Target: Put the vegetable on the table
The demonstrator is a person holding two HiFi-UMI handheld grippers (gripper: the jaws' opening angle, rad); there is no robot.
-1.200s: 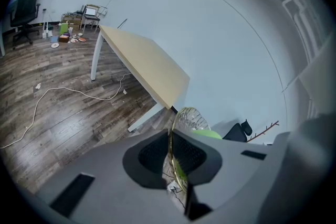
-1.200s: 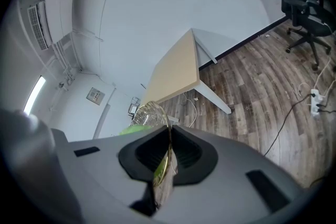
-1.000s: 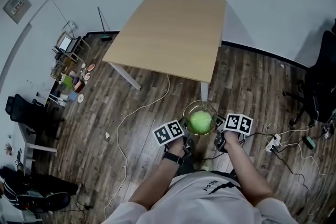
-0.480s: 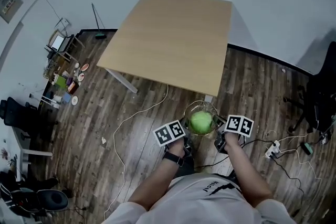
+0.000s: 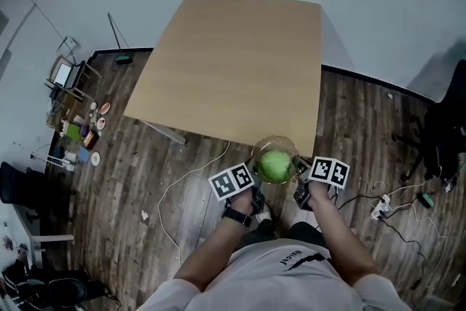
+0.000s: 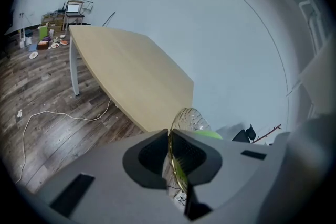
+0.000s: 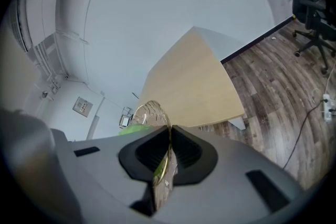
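Mid-carry: left gripper point(image 6: 169, 152) and right gripper point(image 7: 168, 152) each clamp 1 side of the glass bowl's point(image 5: 275, 144) rim, green vegetable point(image 5: 275, 166) inside, at the table's point(image 5: 233, 62) near edge; set-down not yet done.

Hardly anything here is reading as text. A short dark word is showing on the front of the person's grey shirt point(image 5: 295, 253), upside down in the head view and too small to make out with any certainty. The marker cube point(image 5: 233, 181) on the left gripper point(image 5: 256, 171) and its twin on the right gripper point(image 5: 297, 171) are showing only black-and-white square patterns, no letters or numbers. A small wall plate point(image 7: 81, 106) is hanging on the far wall, its face too blurred to read.
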